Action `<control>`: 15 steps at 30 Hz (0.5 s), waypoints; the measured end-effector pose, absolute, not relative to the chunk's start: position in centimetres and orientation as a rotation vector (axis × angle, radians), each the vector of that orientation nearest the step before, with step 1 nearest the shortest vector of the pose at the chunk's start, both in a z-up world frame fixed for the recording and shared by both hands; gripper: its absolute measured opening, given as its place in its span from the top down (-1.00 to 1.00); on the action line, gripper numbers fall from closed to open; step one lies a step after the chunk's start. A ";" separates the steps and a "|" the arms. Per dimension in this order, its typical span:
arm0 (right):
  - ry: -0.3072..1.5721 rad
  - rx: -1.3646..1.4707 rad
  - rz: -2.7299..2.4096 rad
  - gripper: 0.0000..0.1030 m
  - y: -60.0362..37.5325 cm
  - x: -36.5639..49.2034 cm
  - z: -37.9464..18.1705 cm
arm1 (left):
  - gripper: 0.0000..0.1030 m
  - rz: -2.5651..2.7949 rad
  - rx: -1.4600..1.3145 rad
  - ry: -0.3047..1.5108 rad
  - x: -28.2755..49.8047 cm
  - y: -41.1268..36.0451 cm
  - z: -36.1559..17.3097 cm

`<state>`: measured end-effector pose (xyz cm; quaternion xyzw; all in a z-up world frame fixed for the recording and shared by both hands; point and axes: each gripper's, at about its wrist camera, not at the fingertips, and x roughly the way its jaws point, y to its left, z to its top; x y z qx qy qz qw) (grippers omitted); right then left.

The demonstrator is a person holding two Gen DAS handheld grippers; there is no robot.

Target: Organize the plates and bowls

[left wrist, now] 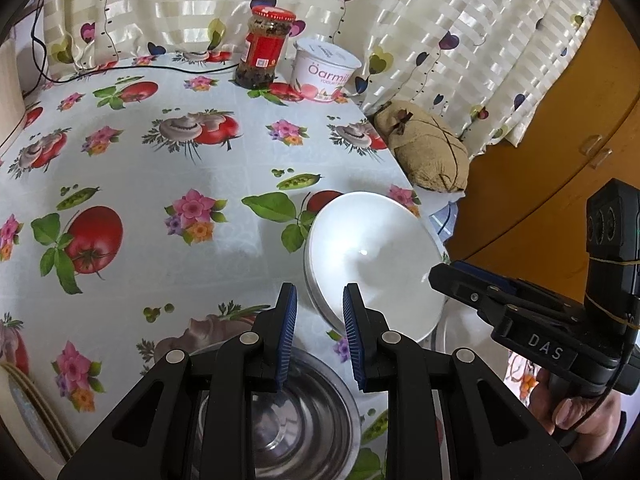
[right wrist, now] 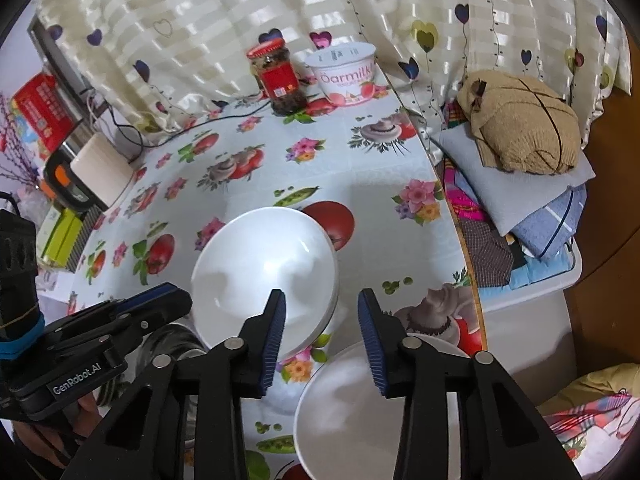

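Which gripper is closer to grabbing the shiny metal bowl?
Left, probably. The left gripper hangs open right above the metal bowl. The right gripper points instead at the stacked white bowls and a white dish.

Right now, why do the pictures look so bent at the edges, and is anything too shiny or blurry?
Left wrist view: fisheye bends the table edge, corners go black; a small glint sits in the white bowl, and the steel bowl mirrors light. Right wrist view: same curving; curtain glows backlit, soft shadows fall in the white bowl; nothing badly blurred.
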<state>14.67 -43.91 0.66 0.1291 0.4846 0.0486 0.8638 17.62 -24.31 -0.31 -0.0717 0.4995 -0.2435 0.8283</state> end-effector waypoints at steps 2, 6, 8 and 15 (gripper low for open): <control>1.023 0.271 0.102 0.45 -43.9 14.9 0.3 | 0.53 -0.516 -0.153 1.067 17.8 -24.4 -0.6; 1.036 0.278 0.097 0.56 -44.1 15.4 -0.3 | 0.54 -0.519 -0.156 1.075 18.0 -24.5 -1.1; 1.040 0.281 0.096 0.62 -44.1 15.5 -0.6 | 0.53 -0.525 -0.153 1.075 18.0 -24.6 -1.2; 1.048 0.288 0.100 0.68 -44.0 15.7 -1.1 | 0.53 -0.541 -0.163 1.082 18.1 -24.7 -1.6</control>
